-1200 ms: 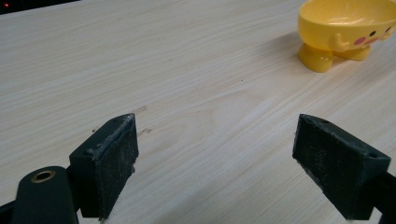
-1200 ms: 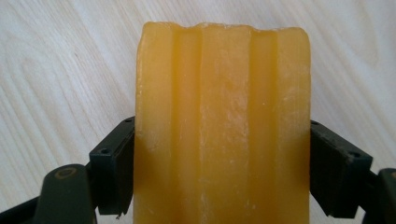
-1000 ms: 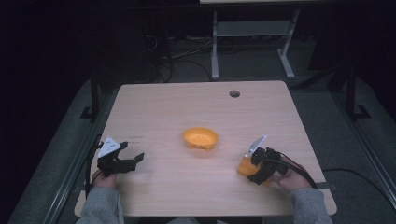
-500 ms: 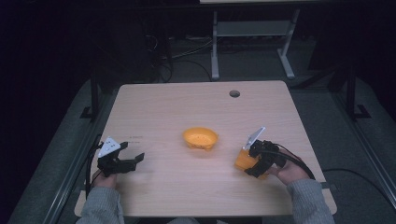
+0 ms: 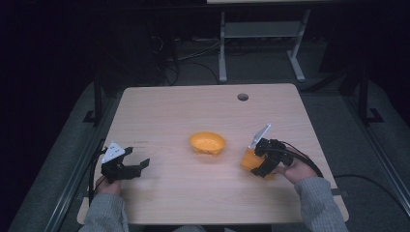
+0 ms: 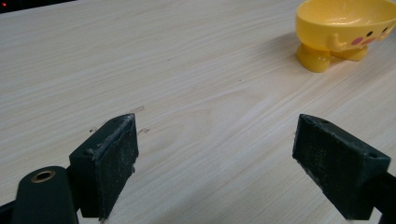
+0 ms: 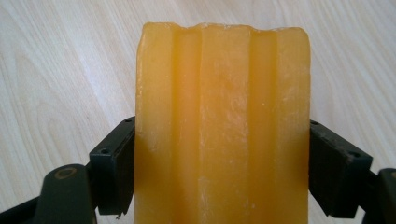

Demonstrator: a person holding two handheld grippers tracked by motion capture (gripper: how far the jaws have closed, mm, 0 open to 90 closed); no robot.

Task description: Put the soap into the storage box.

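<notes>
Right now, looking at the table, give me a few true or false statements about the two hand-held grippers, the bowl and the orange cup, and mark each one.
1. The right hand-held gripper is shut on the orange cup. True.
2. The left hand-held gripper holds the bowl. False: its jaws are open with nothing between them, and the bowl stands apart from it.
3. The bowl is yellow and stands on short feet. True.
4. The cup sits inside the bowl. False: it is beside the bowl, in the right gripper.
5. The table has a round hole near its far edge. True.
</notes>
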